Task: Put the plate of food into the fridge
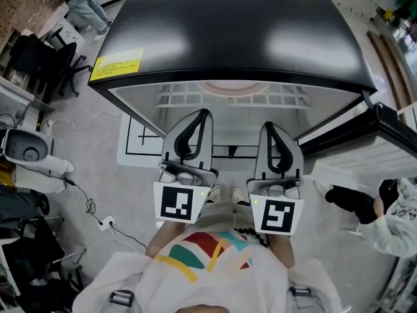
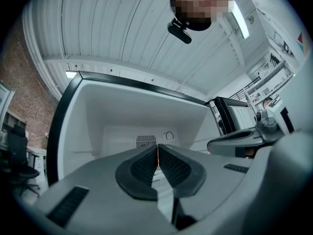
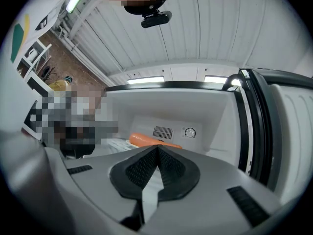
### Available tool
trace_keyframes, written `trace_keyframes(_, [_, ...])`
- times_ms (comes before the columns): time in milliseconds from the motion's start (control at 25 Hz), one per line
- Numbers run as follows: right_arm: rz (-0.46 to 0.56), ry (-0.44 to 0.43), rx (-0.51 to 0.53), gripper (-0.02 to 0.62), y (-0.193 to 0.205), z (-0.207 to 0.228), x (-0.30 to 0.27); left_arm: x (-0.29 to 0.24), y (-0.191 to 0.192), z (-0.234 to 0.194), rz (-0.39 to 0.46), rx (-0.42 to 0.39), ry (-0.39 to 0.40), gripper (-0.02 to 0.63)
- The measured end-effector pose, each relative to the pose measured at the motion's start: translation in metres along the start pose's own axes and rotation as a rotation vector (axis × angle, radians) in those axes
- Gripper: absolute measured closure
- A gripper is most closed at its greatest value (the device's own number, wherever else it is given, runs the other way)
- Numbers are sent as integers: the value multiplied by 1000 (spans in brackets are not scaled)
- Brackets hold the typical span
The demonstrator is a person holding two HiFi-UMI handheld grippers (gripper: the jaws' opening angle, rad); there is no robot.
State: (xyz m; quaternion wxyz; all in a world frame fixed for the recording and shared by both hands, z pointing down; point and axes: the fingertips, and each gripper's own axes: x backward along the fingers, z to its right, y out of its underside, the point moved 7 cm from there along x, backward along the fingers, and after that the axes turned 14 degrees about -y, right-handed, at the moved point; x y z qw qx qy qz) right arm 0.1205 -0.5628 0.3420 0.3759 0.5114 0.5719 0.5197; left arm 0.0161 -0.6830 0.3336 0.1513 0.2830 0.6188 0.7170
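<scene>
Jaws of the left gripper (image 1: pixel 204 114) and the right gripper (image 1: pixel 268 126) are each pressed together, gripping nothing. Ahead of both sets of tips and clear of them, the plate (image 1: pixel 232 87) rests on the wire shelf (image 1: pixel 174 97) inside the open fridge (image 1: pixel 234 25). Its orange food (image 3: pixel 145 140) shows just past the right jaws.

The glossy black fridge (image 1: pixel 241 25) stands upright and open, with a yellow label (image 1: pixel 116 64) on its top. Its door (image 1: pixel 384 126) is swung out to the right, baring a white inside. A pale pink round plate (image 1: pixel 233 88) lies flat on the white wire shelf (image 1: pixel 176 96) high inside — only its near edge shows under the top rim. A long orange piece of food (image 3: pixel 146 140) lies on its side near the back wall — whether on the plate cannot be told.
</scene>
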Motion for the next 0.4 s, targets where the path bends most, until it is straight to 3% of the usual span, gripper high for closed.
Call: trace_keyframes(400, [4,-20,15,597,-1,-2,-1,1,-3,1,6,-6,-5,598])
